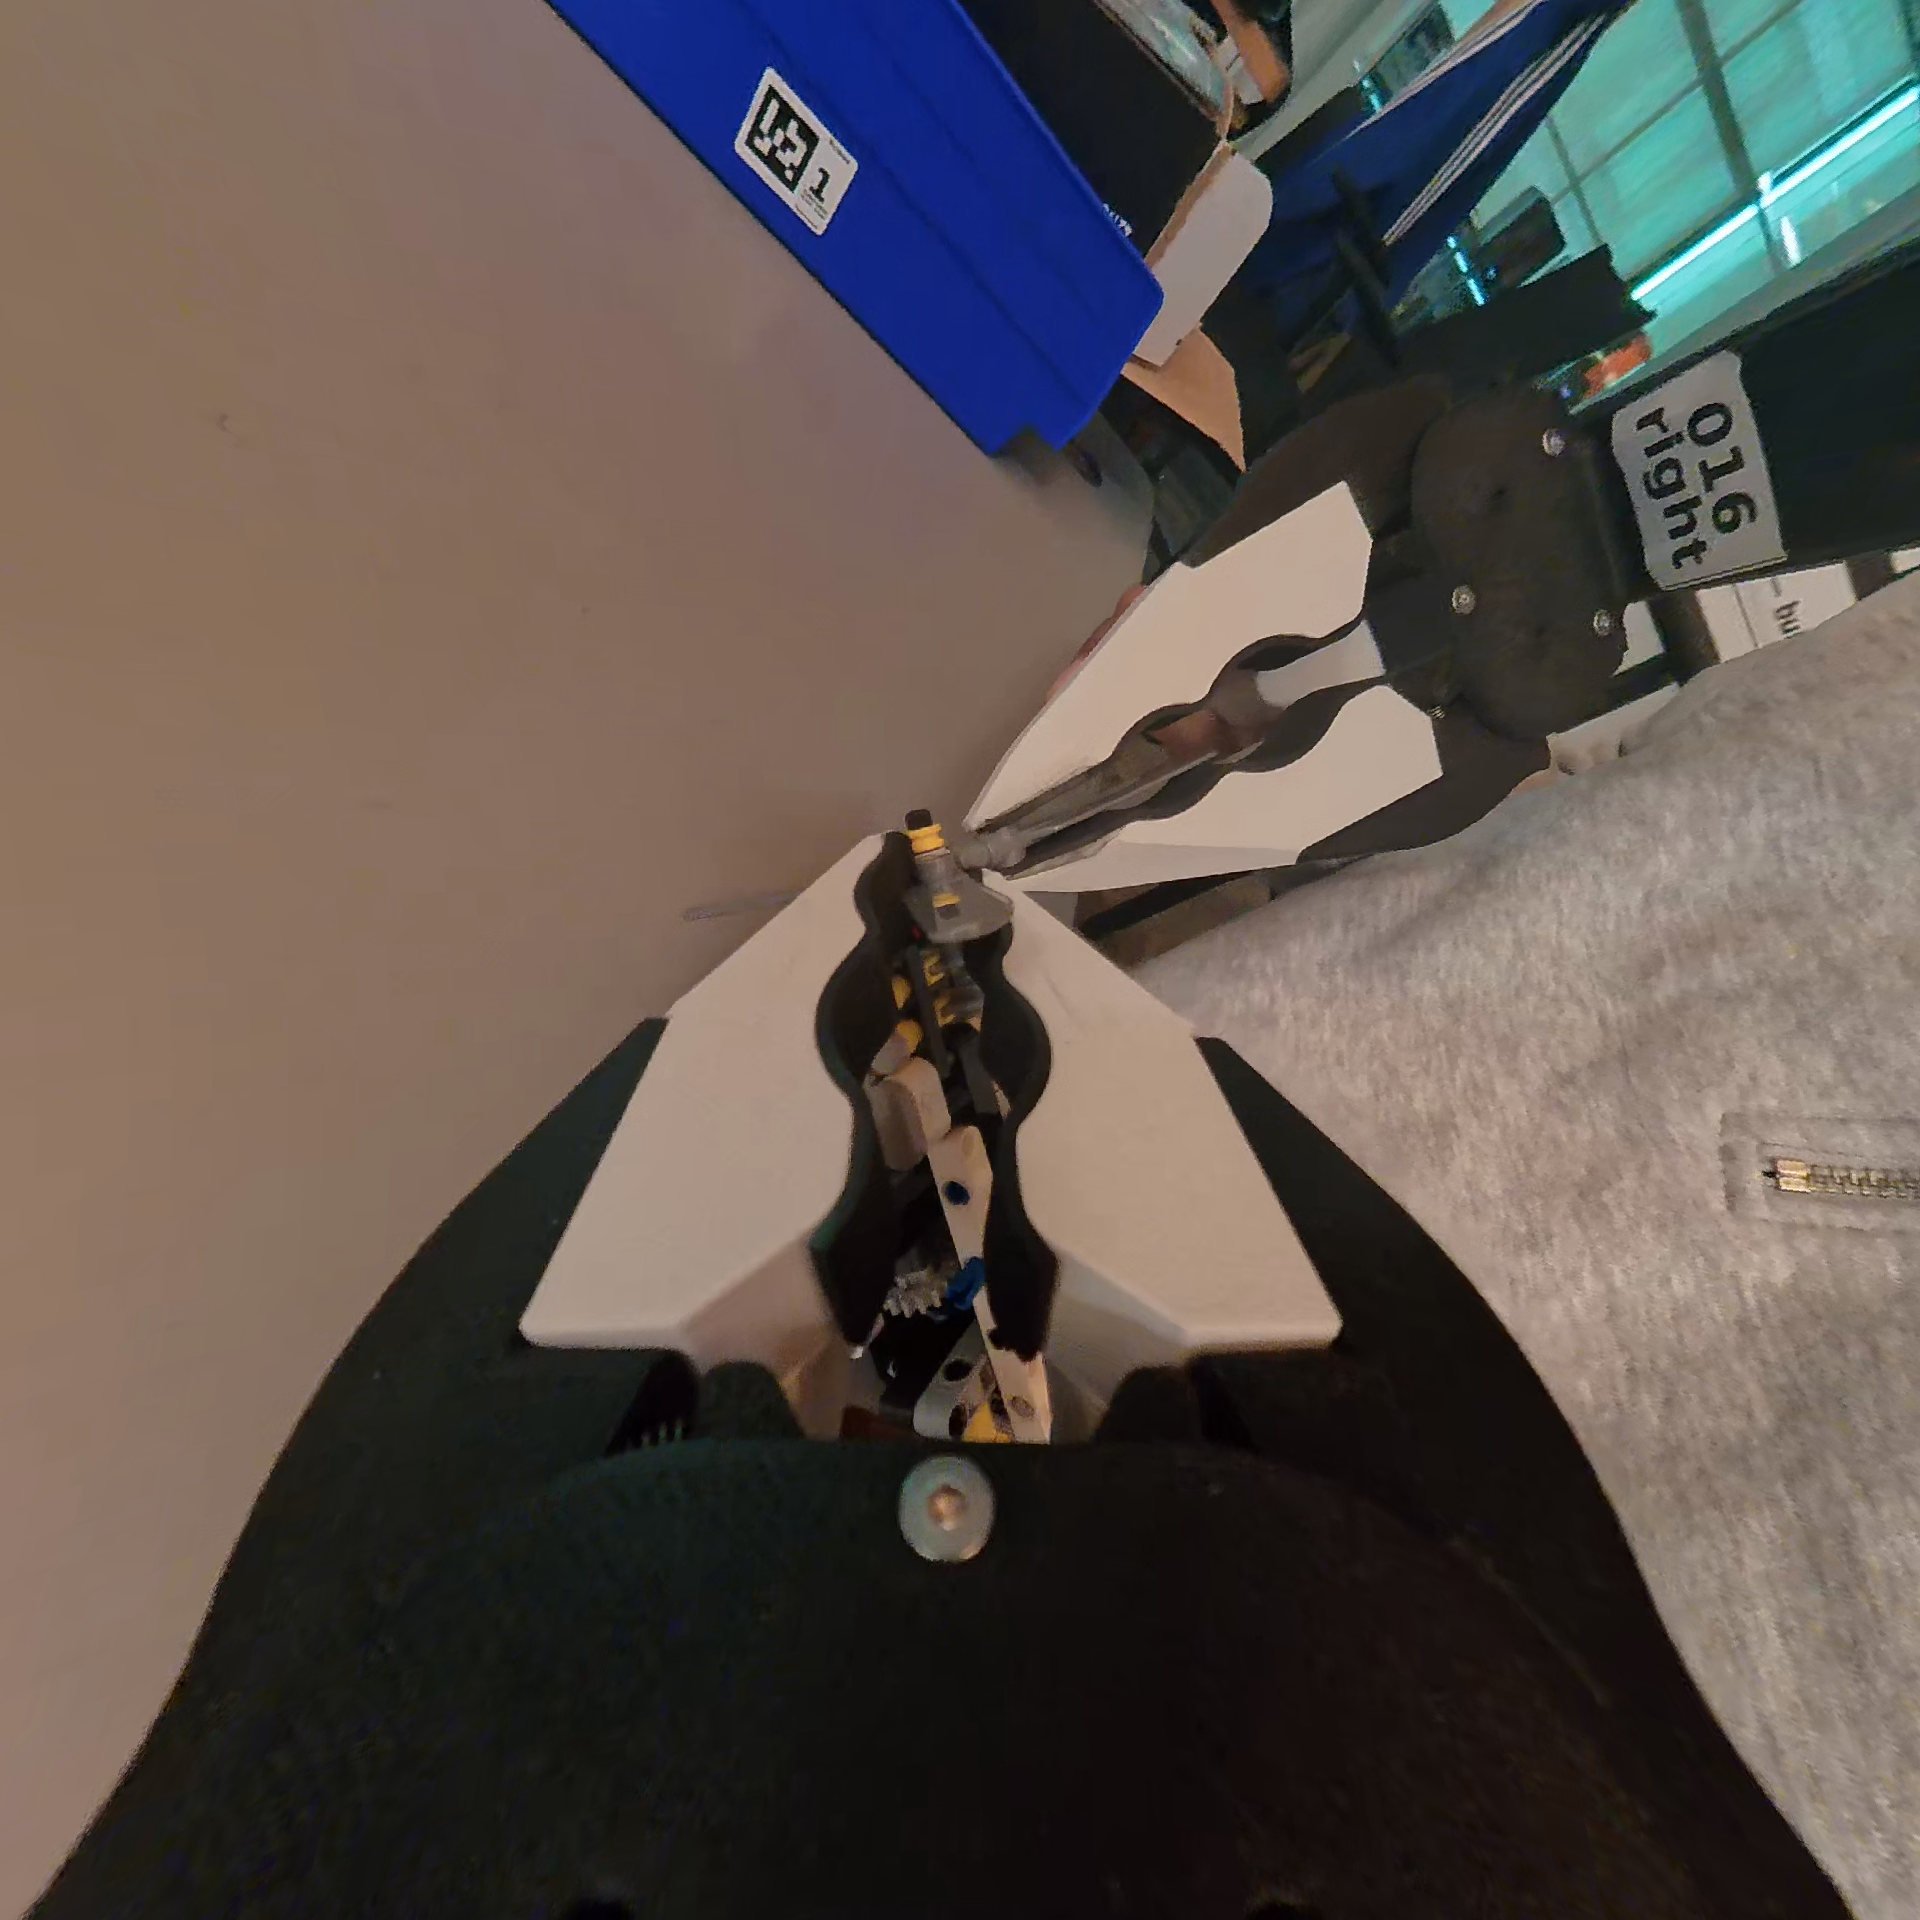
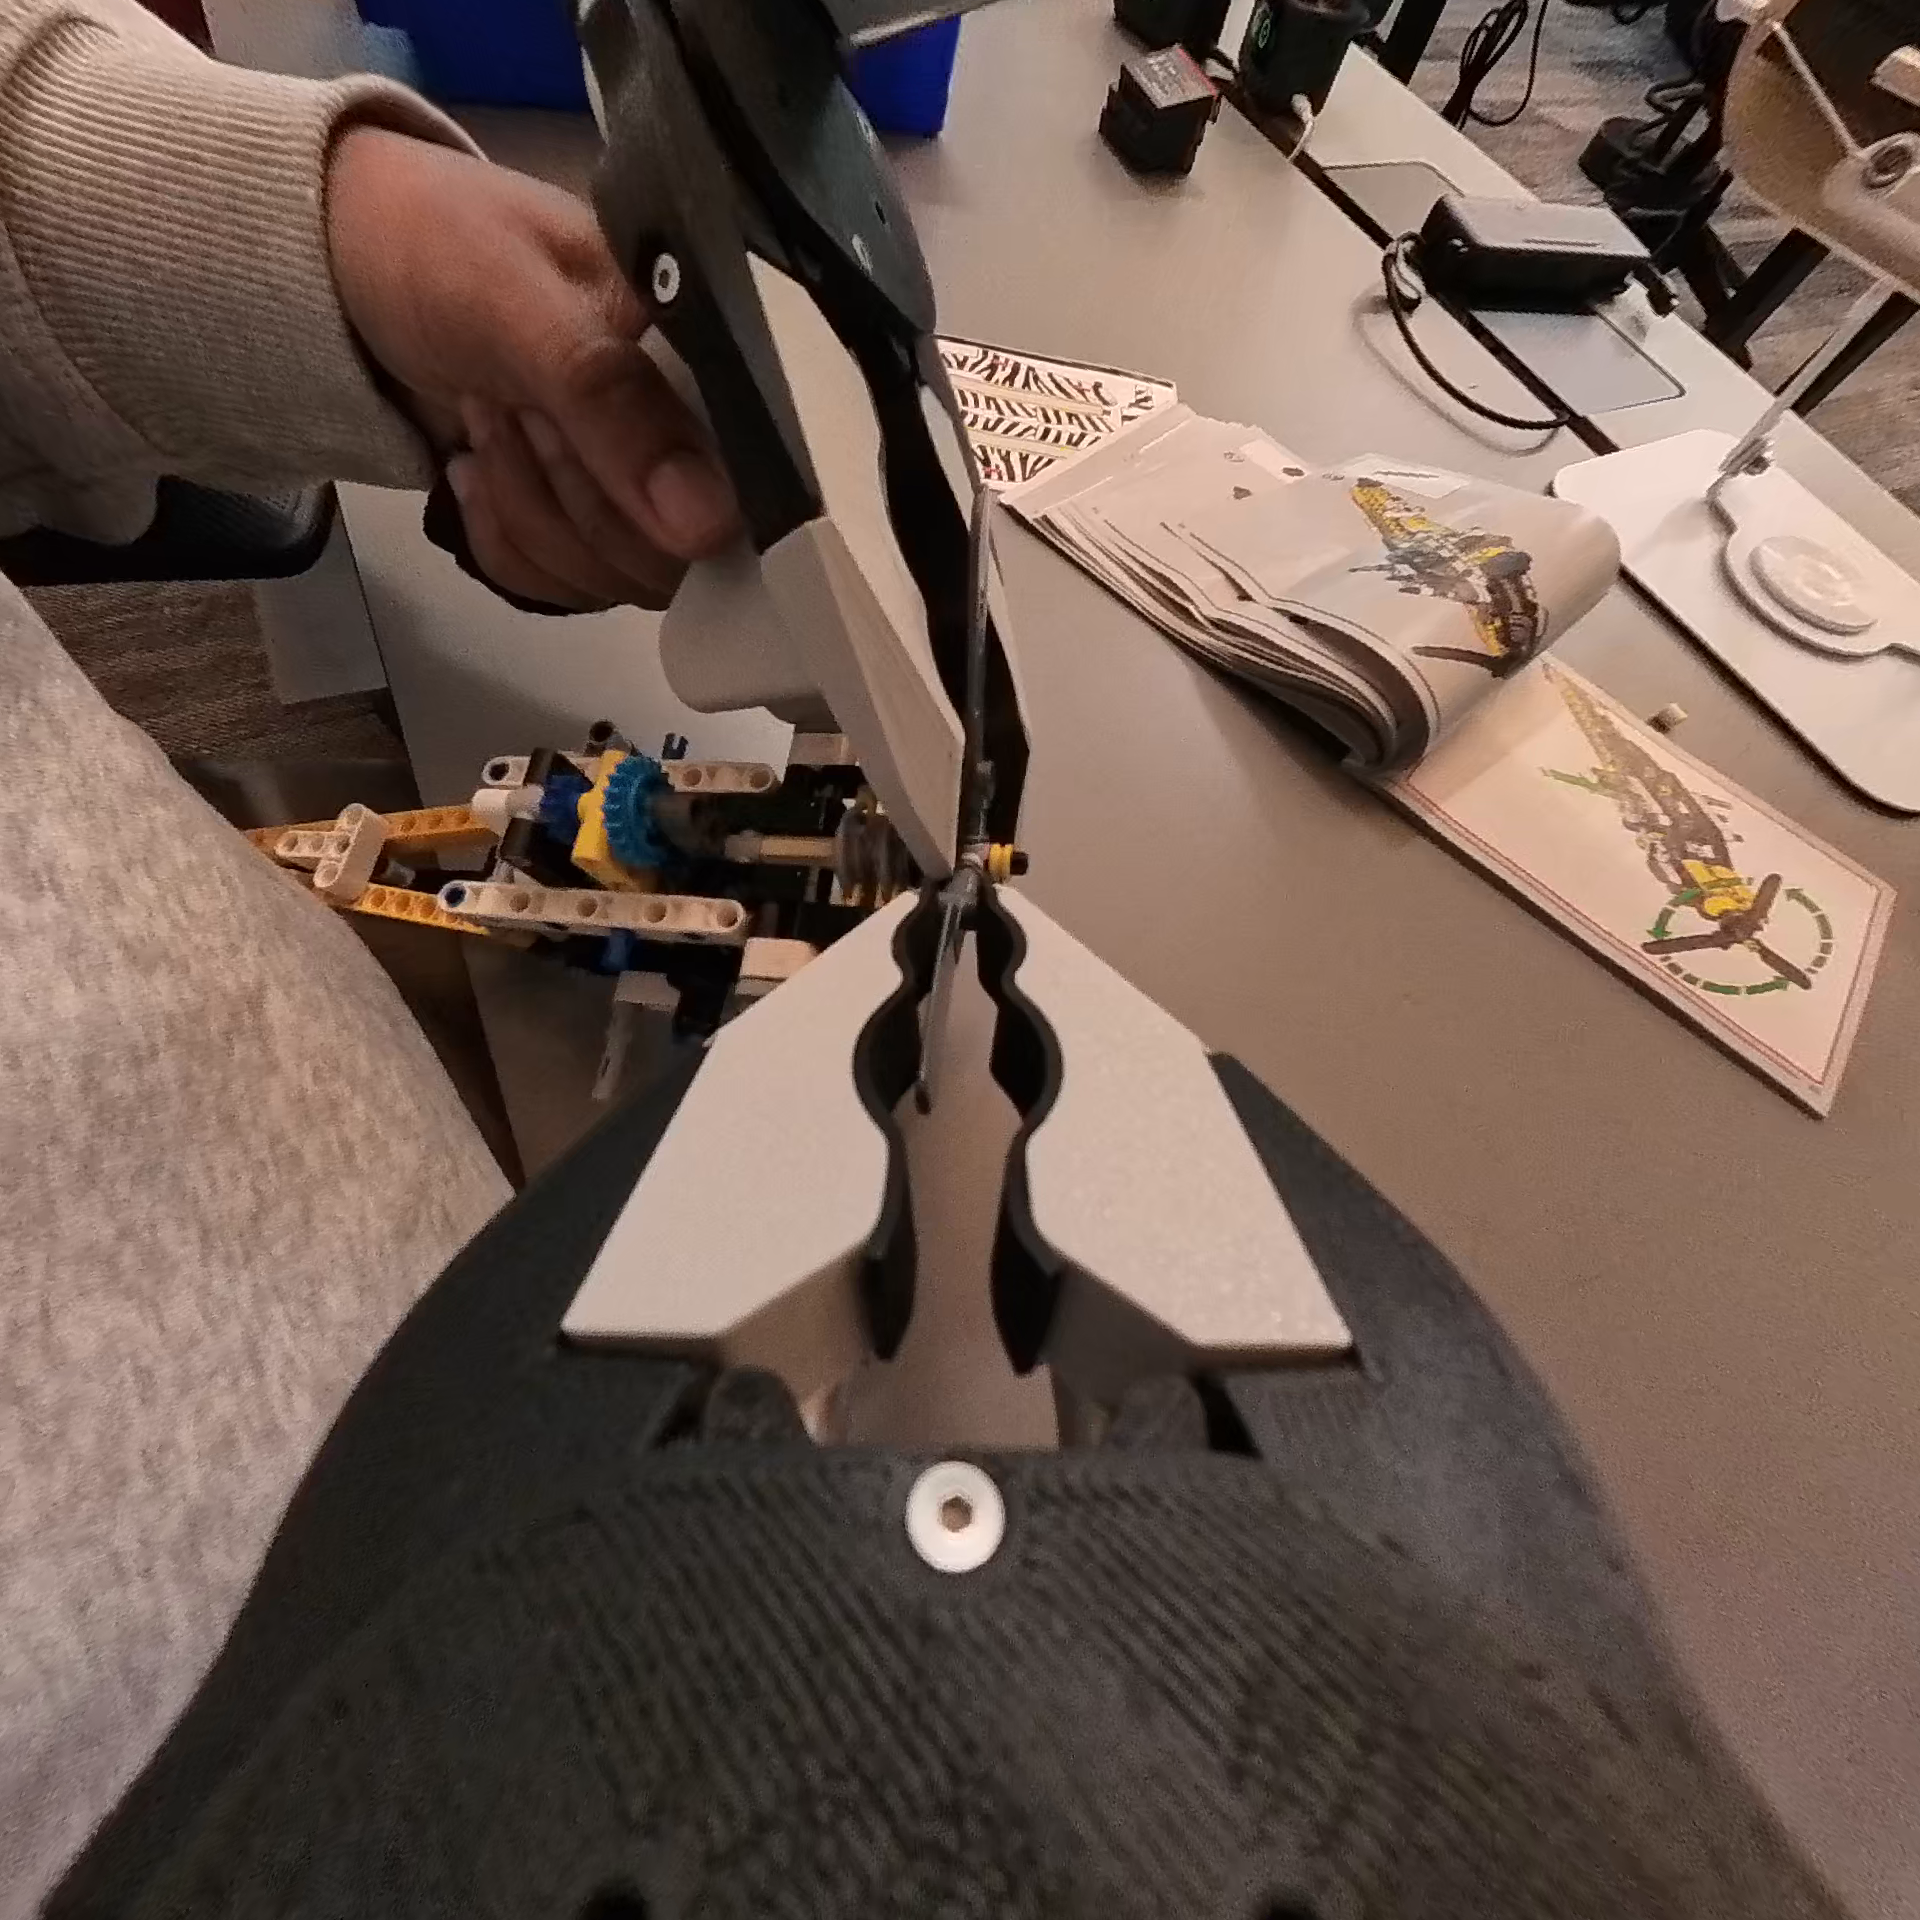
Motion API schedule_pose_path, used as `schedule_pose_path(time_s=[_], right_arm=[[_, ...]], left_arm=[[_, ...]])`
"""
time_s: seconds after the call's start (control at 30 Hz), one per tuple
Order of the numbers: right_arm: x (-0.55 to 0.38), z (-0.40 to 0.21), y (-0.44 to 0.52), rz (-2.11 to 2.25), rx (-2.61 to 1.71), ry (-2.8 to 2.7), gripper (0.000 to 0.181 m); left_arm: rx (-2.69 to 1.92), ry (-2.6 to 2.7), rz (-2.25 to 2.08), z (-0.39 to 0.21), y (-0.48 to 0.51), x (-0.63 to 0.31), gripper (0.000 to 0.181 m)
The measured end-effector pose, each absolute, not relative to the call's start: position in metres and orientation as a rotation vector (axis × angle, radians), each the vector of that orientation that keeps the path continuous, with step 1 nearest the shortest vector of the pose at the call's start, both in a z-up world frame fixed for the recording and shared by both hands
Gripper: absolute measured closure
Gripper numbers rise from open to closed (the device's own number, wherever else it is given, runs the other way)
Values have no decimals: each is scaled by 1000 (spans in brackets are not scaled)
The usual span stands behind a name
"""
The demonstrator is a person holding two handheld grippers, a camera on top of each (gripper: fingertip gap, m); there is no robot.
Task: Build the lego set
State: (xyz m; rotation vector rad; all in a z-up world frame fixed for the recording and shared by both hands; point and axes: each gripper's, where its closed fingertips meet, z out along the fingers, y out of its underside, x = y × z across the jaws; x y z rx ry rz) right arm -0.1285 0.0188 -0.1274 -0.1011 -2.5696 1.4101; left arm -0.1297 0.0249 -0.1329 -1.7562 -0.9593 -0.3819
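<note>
Lego model (image 1: 940, 1143) mostly hidden between the left hand-held gripper's (image 1: 940, 873) fingers (image 1: 727, 1143). Blue bin (image 1: 914, 208) cut off by the top edge. Open booklet (image 2: 1351, 603) print too small to make out.

Each camera sits close behind its own tongs, looking along them. Both views share the meeting tips: left white tongs (image 1: 940, 883) and right white tongs (image 2: 961, 904), over the grey surface (image 2: 1299, 935).

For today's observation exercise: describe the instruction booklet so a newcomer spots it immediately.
Start at the grey table, then look right of the two meeting grippers. The instruction booklet lies open there with curled pages; unlike the striped sticker sheet behind it, it is thick and shows the model.
</note>
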Motion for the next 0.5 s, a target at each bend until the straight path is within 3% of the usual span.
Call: schedule_pose_path(time_s=[0.5], right_arm=[[-127, -128, 17, 1383, -96, -2576, 176]], left_arm=[[-1778, -956, -336, -131, 24, -131, 171]])
